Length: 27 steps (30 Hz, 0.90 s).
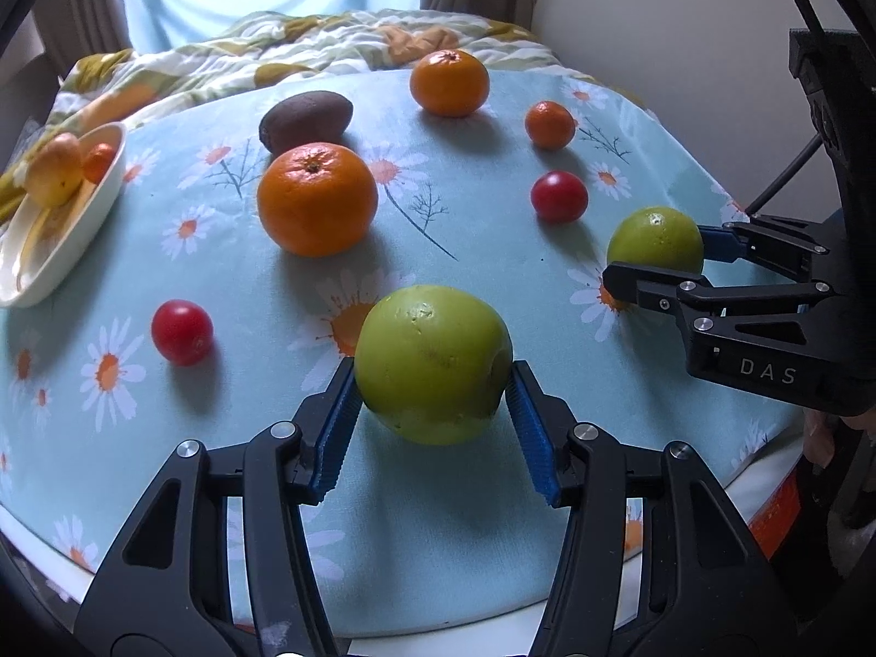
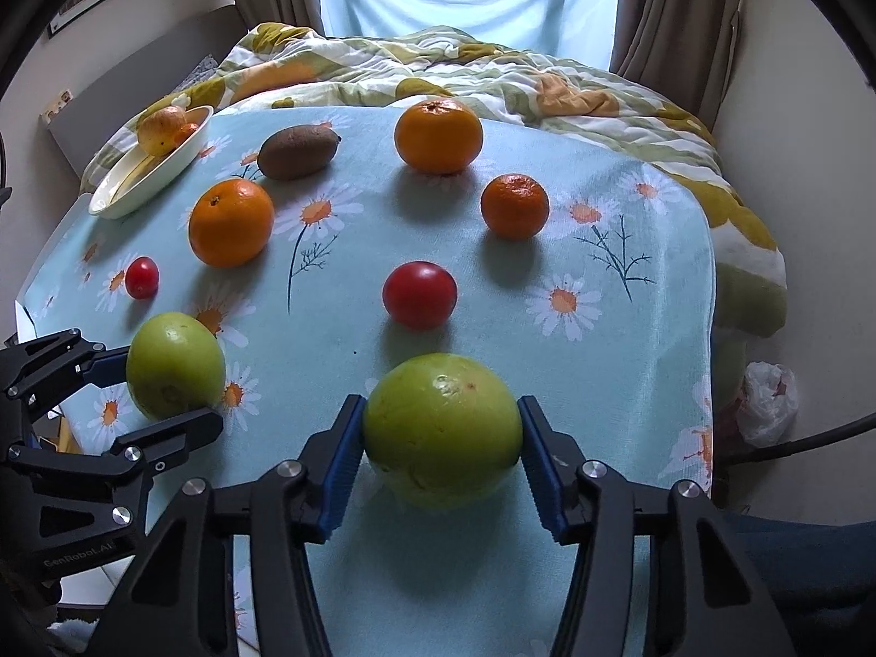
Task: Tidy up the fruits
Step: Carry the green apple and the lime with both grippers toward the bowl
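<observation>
Daisy-print cloth (image 1: 465, 520) covers the table, with a rumpled quilt (image 2: 493, 76) behind it and a curtained window beyond. Each gripper pinches a green fruit resting on the cloth near the front edge. The left gripper (image 1: 432, 383) has its blue pads pressed on either side of the left green fruit (image 1: 432, 364); the right gripper (image 2: 441, 427) has its pads against both sides of the right green fruit (image 2: 442, 430) (no earlier view is at hand to show them closing). Both fruits sit on the cloth.

Farther back lie two red tomatoes (image 2: 419, 294) (image 2: 142, 277), three oranges (image 2: 231, 222) (image 2: 438, 135) (image 2: 514, 206) and a brown kiwi (image 2: 297, 152), all apart from one another. A cream dish (image 2: 137, 186) at the far left corner holds a yellowish fruit (image 2: 160, 128) and a small orange one (image 1: 98, 161), touching.
</observation>
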Tool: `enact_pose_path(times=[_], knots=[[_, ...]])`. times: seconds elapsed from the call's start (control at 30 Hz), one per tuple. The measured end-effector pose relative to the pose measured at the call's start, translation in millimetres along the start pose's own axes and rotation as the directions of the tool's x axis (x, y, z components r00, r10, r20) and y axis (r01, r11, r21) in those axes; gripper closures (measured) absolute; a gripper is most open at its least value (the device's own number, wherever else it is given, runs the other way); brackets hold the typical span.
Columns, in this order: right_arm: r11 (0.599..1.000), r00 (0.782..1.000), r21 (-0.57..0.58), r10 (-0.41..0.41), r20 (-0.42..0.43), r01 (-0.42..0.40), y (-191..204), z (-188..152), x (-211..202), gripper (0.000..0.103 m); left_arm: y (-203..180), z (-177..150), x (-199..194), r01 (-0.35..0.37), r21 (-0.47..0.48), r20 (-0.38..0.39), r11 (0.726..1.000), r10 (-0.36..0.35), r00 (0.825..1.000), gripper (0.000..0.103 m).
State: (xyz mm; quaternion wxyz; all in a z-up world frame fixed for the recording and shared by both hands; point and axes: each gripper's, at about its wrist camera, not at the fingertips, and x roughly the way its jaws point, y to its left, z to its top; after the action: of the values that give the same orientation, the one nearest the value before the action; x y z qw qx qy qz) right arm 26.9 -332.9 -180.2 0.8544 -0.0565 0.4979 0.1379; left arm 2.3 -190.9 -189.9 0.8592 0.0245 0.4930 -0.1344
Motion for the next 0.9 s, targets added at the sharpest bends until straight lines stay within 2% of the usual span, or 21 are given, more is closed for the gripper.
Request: enact_pose_path(times=[0.43, 0.63, 0.9], knots=[[1.0, 0.999, 0.008, 0.016, 0.049, -0.017, 29, 20, -27, 0.052, 31, 14, -32, 0.023, -0.041, 0.062, 0.999, -0.021, 0.998, 0.043], [1.0, 0.998, 0.022, 0.021, 0.054, -0.022, 53, 39, -37, 0.052, 63, 24, -49, 0.033, -0.067, 0.08, 0.997, -0.028, 0.996, 0.043], [0.999, 0.996, 0.021, 0.042, 0.074, -0.043, 92, 69, -39, 0.052, 118, 39, -66, 0.0, -0.086, 0.102, 0.996, 0.009, 0.995, 0.043]])
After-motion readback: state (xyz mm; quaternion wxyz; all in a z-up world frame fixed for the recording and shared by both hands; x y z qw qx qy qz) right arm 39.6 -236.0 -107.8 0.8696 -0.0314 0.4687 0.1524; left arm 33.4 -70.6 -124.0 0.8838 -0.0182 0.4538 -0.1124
